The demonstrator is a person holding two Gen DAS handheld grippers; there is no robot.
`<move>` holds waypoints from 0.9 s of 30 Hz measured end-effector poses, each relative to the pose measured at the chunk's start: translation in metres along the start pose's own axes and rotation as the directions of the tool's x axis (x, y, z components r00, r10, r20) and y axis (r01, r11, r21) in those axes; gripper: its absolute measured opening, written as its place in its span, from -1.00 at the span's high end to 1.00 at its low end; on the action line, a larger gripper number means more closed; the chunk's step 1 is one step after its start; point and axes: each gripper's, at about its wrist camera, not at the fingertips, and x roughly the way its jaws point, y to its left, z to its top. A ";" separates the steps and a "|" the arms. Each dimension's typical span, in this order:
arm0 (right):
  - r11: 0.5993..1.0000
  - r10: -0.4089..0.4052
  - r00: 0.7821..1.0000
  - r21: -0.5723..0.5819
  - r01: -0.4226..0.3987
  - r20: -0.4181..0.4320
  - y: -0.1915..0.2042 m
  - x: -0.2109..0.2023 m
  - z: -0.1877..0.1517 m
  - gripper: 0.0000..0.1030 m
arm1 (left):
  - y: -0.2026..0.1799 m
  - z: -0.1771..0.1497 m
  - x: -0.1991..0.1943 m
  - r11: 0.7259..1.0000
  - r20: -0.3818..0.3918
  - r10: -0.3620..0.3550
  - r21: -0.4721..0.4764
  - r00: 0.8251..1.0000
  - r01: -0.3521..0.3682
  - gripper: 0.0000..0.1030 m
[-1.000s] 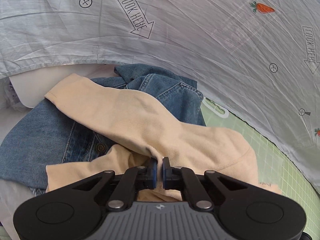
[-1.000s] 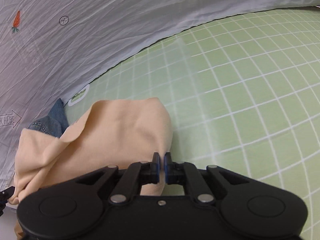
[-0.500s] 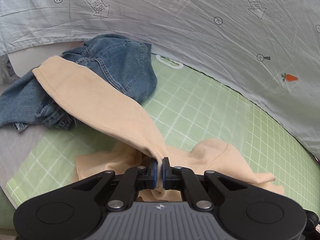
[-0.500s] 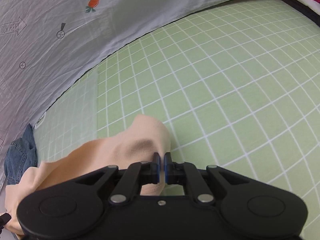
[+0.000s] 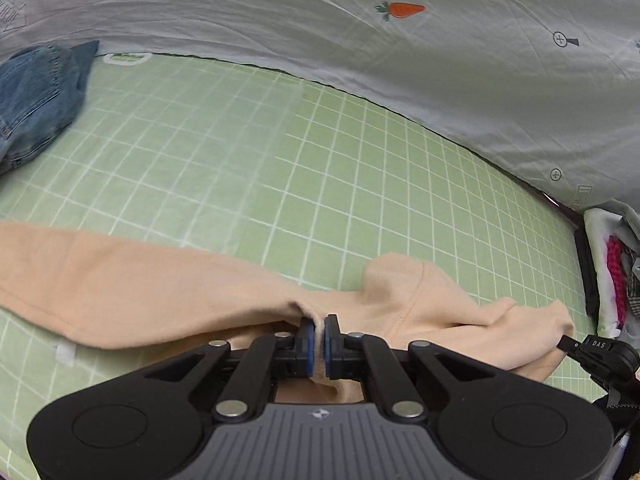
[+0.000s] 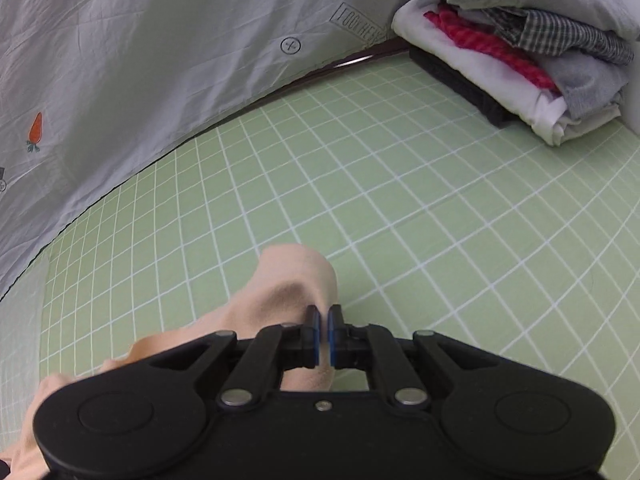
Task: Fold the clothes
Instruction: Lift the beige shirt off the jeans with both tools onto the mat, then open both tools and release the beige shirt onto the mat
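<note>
Since 1 second ago, both grippers have carried the beige garment (image 5: 168,284) away from the denim jacket (image 5: 36,96), which now lies at the far left edge of the green grid mat (image 5: 280,160), well apart from it. Earlier the garment was lying on top of the denim.

Now the garment hangs stretched between the 2 grippers over the open mat, with one long part trailing to the left. The step in hand seems to be carrying the garment to a free place to lay it out – the folding itself I cannot see here. The next move probably calls for lowering it flat on the mat without bunching, keeping both grips even.

The left gripper (image 5: 319,340) has its jaws almost together, clamped on a thin fold of the beige cloth. The right gripper (image 6: 323,334) is the same – jaws nearly closed, pinching another edge of the garment. A stack of folded clothes (image 6: 532,48) sits at the far right corner.
</note>
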 end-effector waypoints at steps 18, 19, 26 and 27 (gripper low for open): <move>0.968 0.117 0.993 -0.227 -0.108 0.024 0.096 0.074 0.064 0.09 | 0.041 0.083 0.061 0.982 0.048 0.156 -0.116 0.987 -0.149 0.19; 0.973 0.106 0.994 -0.205 -0.104 -0.002 0.088 0.071 0.052 0.04 | 0.044 0.075 0.057 0.983 0.042 0.149 -0.114 0.988 -0.144 0.11; 0.981 0.102 0.989 -0.156 -0.118 -0.105 0.054 0.040 -0.012 -0.01 | 0.054 0.019 0.041 0.978 -0.019 0.169 -0.122 0.985 -0.170 -0.42; 0.981 0.105 0.988 -0.153 -0.122 -0.116 0.051 0.036 -0.020 -0.02 | 0.053 0.014 0.040 0.977 -0.024 0.178 -0.119 0.984 -0.179 -0.42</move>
